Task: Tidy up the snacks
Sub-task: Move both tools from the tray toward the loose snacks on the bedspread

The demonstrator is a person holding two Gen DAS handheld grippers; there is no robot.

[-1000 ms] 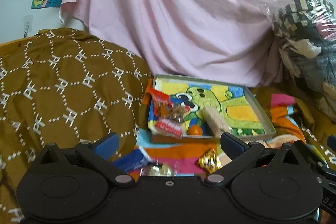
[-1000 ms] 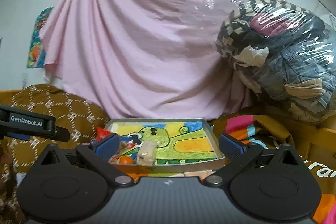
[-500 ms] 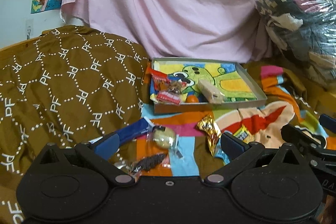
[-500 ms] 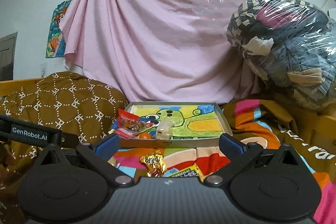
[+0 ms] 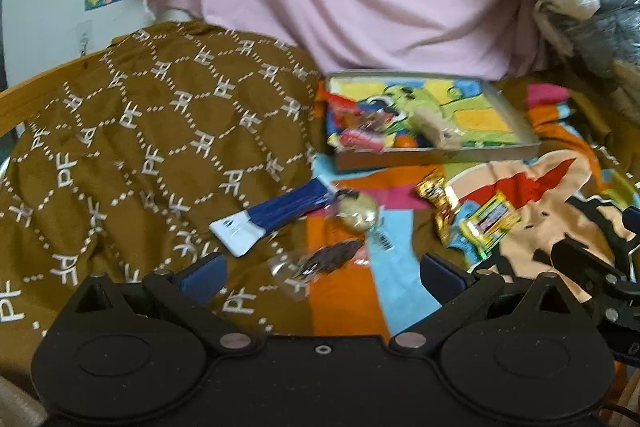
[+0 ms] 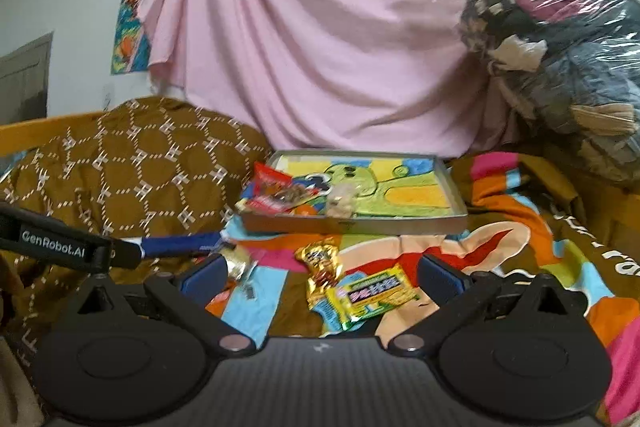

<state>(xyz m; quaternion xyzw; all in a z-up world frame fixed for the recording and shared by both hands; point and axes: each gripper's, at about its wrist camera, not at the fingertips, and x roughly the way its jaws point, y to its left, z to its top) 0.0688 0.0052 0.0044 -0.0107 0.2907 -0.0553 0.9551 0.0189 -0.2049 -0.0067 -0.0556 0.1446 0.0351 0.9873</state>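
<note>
Both tools pulled back from tray (image 5: 436,151), w/ loose snacks now in view.
Left tool (image 5: 322,269) & right tool (image 6: 320,273) spread, empty; gold packet (image 6: 322,269), yellow packet (image 6: 376,293), blue bar (image 5: 276,217) still on bed, next pick likely.

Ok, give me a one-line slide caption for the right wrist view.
Open right tool poised over yellow snack packet and gold wrapper, tray behind.

My two wrist cameras, low over the bed, facing the pink drape.
Both share the tray (image 5: 436,157) (image 6: 356,223) beyond my jaws.
</note>
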